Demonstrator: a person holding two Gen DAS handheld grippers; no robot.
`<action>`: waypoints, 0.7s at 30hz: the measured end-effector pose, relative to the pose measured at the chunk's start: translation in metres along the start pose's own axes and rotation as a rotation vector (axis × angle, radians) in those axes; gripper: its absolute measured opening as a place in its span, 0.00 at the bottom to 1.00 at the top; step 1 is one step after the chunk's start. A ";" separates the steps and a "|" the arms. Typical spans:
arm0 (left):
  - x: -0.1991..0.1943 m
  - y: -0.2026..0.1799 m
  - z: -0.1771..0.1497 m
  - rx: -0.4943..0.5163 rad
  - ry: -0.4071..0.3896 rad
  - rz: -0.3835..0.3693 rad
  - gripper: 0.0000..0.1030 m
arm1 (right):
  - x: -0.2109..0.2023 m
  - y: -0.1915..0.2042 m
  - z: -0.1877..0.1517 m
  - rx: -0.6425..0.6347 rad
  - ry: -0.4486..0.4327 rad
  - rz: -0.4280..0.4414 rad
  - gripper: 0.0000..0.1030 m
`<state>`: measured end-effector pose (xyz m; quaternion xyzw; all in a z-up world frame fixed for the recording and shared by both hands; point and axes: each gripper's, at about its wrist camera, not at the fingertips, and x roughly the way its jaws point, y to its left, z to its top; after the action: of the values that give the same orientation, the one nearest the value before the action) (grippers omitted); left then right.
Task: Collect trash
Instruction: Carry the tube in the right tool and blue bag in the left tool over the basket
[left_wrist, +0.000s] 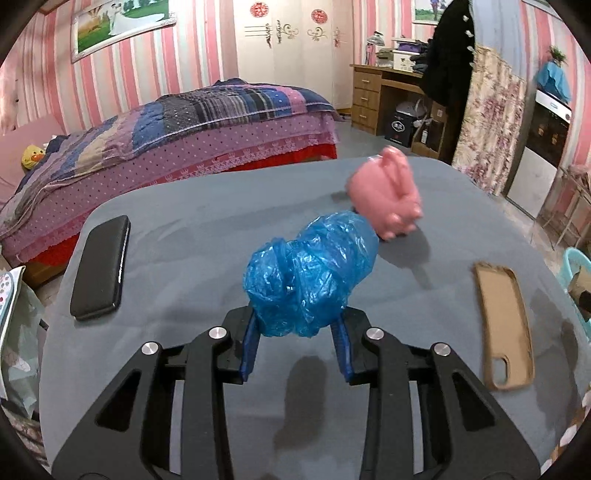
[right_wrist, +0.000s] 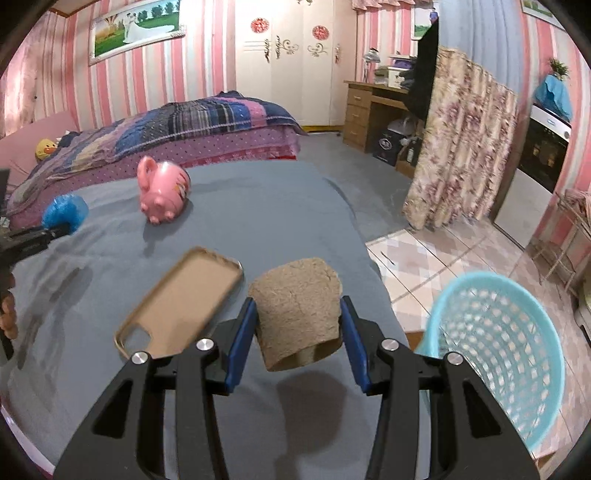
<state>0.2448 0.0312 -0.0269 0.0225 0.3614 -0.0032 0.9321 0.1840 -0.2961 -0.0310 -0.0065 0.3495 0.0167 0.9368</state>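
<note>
— Black linkage arms fill the near edge of both views; what is held beyond them?

— A crumpled blue plastic bag (left_wrist: 310, 273) is clamped between the blue fingers (left_wrist: 249, 350) of the left gripper (left_wrist: 295, 332). It is lifted clear of the grey cloth-covered table (left_wrist: 184, 229), and its shadow is cast on the cloth below the jaws.

— And on the other side?

— A brown cardboard tube (right_wrist: 297, 310) is pinched from both sides by the right gripper (right_wrist: 297, 332), one open end turned toward the camera. It, too, is held above the cloth.

— What is seen around the left gripper?

— A black phone (left_wrist: 101, 267) is laid flat to its left. Ahead and slightly right, a pink piggy bank (left_wrist: 386, 195) is seen, blurred. A tan phone case (left_wrist: 504, 328) lies face up to the right.

— And around the right gripper?

— The same tan case is found just to its left, on the table. Off the table's edge to the right, a turquoise lattice basket (right_wrist: 498, 354) is seen on the floor side, its mouth facing the camera. Far to the left, the blue bag is visible again in the other gripper.

— Beyond the table?

— A bed (left_wrist: 166, 125) with a patchwork quilt and pink striped walls are seen.
</note>
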 end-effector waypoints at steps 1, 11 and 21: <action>-0.001 -0.004 -0.001 0.008 0.002 -0.002 0.32 | -0.002 -0.005 -0.004 0.010 0.003 0.001 0.45; -0.016 -0.051 -0.001 0.063 -0.008 -0.022 0.32 | -0.004 -0.017 -0.021 0.021 -0.010 -0.011 0.45; -0.018 -0.094 -0.001 0.095 -0.015 -0.063 0.32 | -0.013 -0.037 -0.020 0.047 -0.033 -0.027 0.45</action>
<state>0.2286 -0.0628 -0.0197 0.0554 0.3545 -0.0498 0.9321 0.1622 -0.3334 -0.0371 0.0112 0.3339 -0.0043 0.9425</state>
